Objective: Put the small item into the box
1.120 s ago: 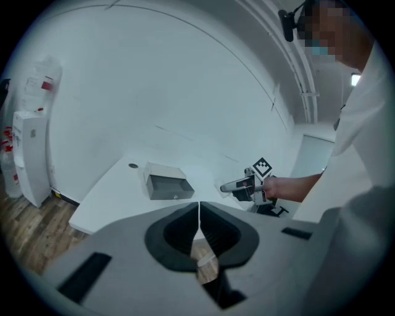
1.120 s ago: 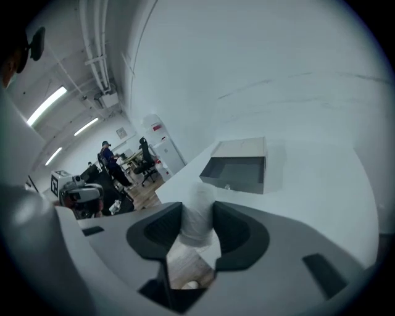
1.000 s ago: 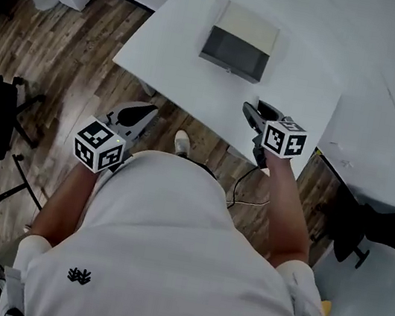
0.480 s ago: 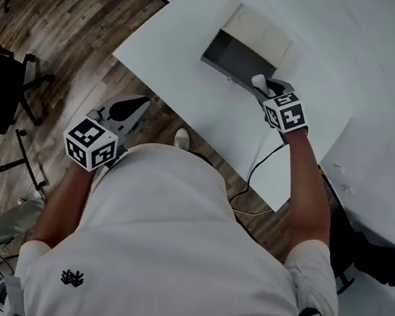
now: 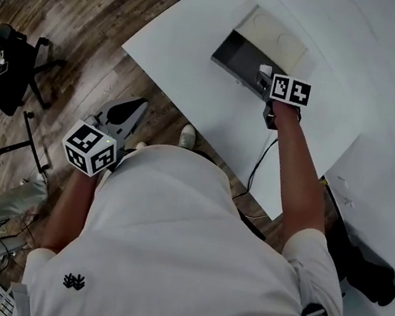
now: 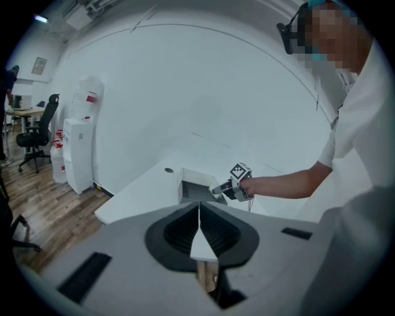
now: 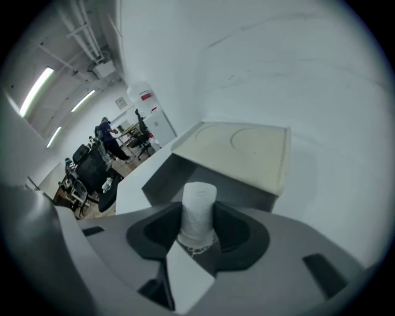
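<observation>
Right gripper (image 5: 265, 81): jaws set wide, pinching the small white roll (image 7: 198, 207) at its base, most of it poking out past the tips. The open box (image 7: 162, 180) sits just ahead of and below those jaws. Left gripper (image 6: 199, 214): jaws pressed together, nothing between, off the tabletop (image 5: 186, 53). Risk: letting go here looks early, so the roll could clip the near wall, drop outside and roll away. The low pinch could let it tip.

We have carried the right tongs (image 5: 263, 79), with the white roll (image 7: 197, 213), from the worktop's (image 5: 179, 44) near edge to the grey box (image 5: 235, 51).
</observation>
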Action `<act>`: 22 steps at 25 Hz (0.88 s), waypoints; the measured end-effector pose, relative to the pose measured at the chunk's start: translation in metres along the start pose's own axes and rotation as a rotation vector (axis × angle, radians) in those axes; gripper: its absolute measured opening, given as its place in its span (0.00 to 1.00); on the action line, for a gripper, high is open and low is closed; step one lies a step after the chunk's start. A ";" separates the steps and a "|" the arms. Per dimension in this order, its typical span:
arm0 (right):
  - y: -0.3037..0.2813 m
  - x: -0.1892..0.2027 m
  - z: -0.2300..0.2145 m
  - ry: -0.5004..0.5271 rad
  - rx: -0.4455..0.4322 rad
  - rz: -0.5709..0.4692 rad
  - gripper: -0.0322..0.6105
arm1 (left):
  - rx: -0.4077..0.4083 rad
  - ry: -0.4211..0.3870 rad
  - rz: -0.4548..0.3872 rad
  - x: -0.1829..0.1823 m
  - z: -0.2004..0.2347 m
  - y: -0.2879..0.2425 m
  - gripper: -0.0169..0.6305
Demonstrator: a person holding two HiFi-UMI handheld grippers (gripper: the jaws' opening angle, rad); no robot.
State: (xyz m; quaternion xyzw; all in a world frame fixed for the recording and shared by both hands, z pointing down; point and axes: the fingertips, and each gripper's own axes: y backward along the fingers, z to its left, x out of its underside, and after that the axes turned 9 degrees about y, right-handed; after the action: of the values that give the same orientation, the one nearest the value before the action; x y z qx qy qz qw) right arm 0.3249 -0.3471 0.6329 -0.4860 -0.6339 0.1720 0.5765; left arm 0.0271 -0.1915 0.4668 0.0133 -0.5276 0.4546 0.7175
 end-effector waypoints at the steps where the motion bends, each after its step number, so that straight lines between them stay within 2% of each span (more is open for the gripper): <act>1: -0.003 0.000 -0.003 -0.038 0.010 -0.002 0.31 | -0.006 0.005 -0.003 0.001 0.001 0.001 0.05; 6: -0.019 0.004 -0.013 -0.164 0.044 0.018 0.31 | -0.021 0.017 -0.016 0.003 0.003 0.007 0.05; 10: -0.031 0.011 -0.020 -0.206 0.082 0.049 0.31 | -0.025 0.022 -0.028 0.005 0.006 0.013 0.05; 16: -0.044 0.008 -0.028 -0.203 0.151 0.108 0.31 | -0.047 0.039 -0.054 0.006 0.017 0.026 0.05; 22: -0.051 0.010 -0.038 -0.319 0.193 0.118 0.31 | -0.065 0.062 -0.077 0.009 0.027 0.039 0.05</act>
State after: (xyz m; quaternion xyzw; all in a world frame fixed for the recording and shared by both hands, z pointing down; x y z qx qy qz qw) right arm 0.3385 -0.3760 0.6887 -0.4315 -0.6683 0.3405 0.5013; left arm -0.0186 -0.1766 0.4680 -0.0038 -0.5190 0.4094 0.7504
